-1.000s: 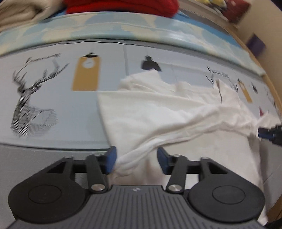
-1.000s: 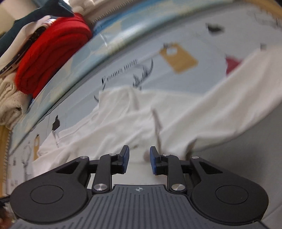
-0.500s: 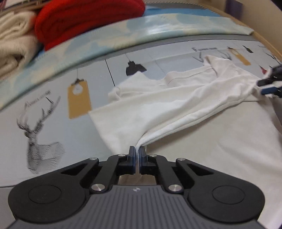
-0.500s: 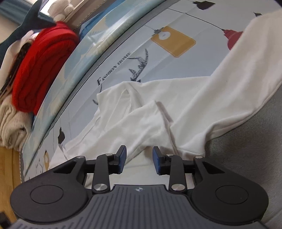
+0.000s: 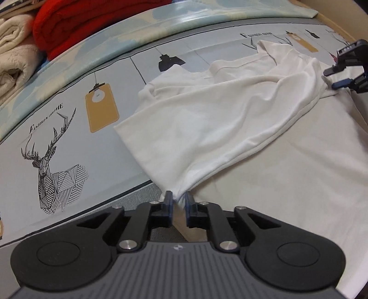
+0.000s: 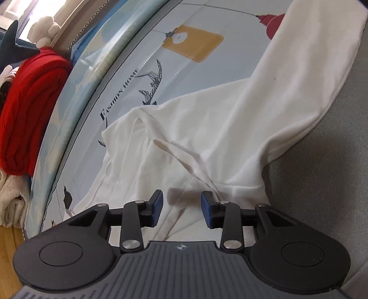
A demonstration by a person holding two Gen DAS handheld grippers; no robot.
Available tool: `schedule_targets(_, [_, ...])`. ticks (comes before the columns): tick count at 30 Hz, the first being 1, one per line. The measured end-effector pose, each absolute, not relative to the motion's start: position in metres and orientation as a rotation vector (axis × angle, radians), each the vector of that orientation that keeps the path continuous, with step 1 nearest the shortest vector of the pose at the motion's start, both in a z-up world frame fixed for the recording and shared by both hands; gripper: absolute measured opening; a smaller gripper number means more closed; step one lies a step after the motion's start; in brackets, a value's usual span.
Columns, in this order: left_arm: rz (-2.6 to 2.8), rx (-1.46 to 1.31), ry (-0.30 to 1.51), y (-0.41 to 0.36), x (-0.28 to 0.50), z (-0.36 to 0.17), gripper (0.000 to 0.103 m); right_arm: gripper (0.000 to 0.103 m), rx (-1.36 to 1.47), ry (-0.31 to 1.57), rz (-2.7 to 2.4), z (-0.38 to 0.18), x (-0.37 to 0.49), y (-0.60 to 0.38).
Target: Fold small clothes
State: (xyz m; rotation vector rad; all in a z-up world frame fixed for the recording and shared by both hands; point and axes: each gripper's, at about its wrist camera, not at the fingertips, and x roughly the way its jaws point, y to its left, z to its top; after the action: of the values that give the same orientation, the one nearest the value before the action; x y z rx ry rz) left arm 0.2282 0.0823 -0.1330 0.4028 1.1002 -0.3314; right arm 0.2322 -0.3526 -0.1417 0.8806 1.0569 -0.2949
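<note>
**White T-shirt: one corner pinched, other side not grabbed yet**

The white T-shirt (image 5: pixel 207 128) is lying half spread, half bunched on the printed table cover (image 5: pixel 69 128), with part of it hanging over onto the plain grey area nearer the cameras. A corner of the hem is pinched between the fingers of the left gripper (image 5: pixel 177 202), nearly pressed together on the cloth, and the fabric is drawn into a taut ridge running off toward the right gripper (image 6: pixel 181 207). That one has its fingers spread apart over a creased fold, nothing caught between them.

For a tidy fold, a matching edge should probably be taken on the right side before anything gets lifted. Only one layer should be caught if possible, since the folds there are stacked up. Both ends are best kept level and lightly tensioned so wrinkles get pulled out, not dragged in. The red knit (image 5: pixel 92 20) stacked behind is well clear.
</note>
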Motion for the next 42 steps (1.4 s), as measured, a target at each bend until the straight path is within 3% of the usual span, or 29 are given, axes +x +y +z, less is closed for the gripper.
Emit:
schedule_targets(11, [-0.324, 0.374, 1.107, 0.083, 0.232, -0.134, 0.018, 0.04, 0.84, 0.948, -0.289, -0.111, 0.234, -0.373])
schedule_targets(22, [-0.326, 0.357, 1.109, 0.081, 0.233, -0.135, 0.018, 0.04, 0.707, 1.068, -0.181, -0.133, 0.248, -0.361])
schedule_targets(23, [-0.327, 0.359, 1.109, 0.081, 0.233, -0.136, 0.018, 0.038, 0.695, 1.062, -0.161, -0.131, 0.248, -0.359])
schedule_targets(25, [-0.321, 0.367, 1.117, 0.08, 0.234, -0.137, 0.017, 0.021, 0.652, 1.054, -0.125, -0.127, 0.251, -0.352])
schedule_targets(28, [-0.319, 0.363, 1.12, 0.079, 0.234, -0.138, 0.011, 0.006, 0.595, 1.076, -0.096, -0.125, 0.251, -0.345])
schedule_targets(34, [-0.31, 0.357, 1.089, 0.081, 0.234, -0.13, 0.007, 0.004, 0.589, 1.053, -0.098, -0.117, 0.25, -0.346])
schedule_targets(40, [-0.328, 0.204, 0.973, 0.1, 0.232, -0.092, 0.006, 0.004, 0.662, 0.711, 0.024, -0.051, 0.233, -0.366])
schedule_targets(42, [-0.384, 0.214, 1.039, 0.096, 0.227, -0.1, 0.006, 0.004, 0.615, 0.722, 0.026, -0.044, 0.228, -0.369])
